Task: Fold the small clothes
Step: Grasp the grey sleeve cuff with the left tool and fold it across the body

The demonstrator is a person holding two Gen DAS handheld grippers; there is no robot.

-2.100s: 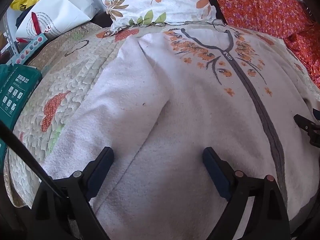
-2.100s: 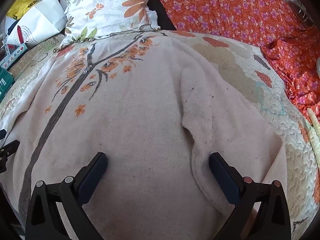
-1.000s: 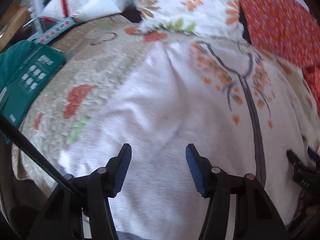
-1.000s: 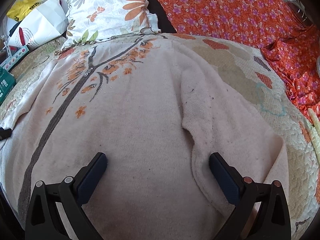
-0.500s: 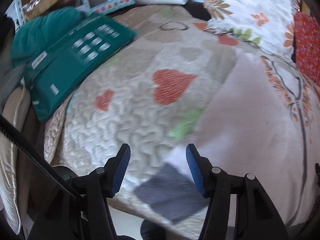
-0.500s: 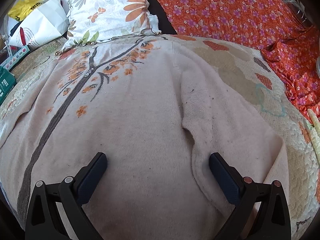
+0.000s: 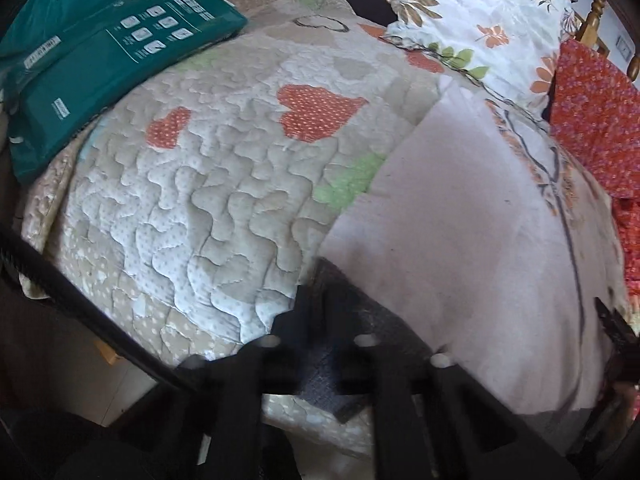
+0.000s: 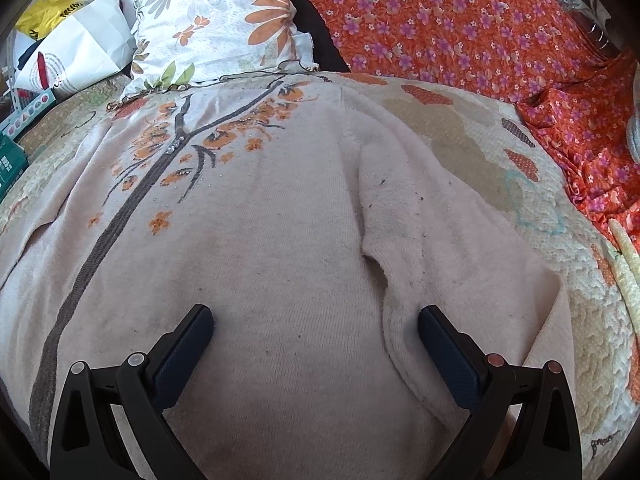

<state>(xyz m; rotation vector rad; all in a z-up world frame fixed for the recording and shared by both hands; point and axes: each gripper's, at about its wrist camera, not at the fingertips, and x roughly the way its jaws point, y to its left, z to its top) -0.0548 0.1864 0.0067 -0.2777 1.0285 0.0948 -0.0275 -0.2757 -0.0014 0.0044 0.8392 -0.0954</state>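
Note:
A cream knit cardigan (image 8: 280, 240) with a grey zipper band and orange flowers lies spread on a quilted bedspread (image 7: 192, 184). In the left wrist view its left sleeve (image 7: 440, 220) ends in a dark grey cuff (image 7: 352, 320). My left gripper (image 7: 320, 320) is shut on that cuff at the bed's near edge. My right gripper (image 8: 316, 340) is open and empty, its fingers resting over the cardigan's lower body beside the right sleeve (image 8: 420, 240).
A green package (image 7: 100, 64) lies at the bedspread's far left. A floral pillow (image 8: 216, 28) and an orange flowered cloth (image 8: 460, 24) lie at the head. A white paper bag (image 8: 76, 52) stands far left. The floor (image 7: 120, 380) shows below the bed edge.
My left gripper swung left to the sleeve end at the bed edge and closed on the grey cuff. My right gripper stayed open in place.

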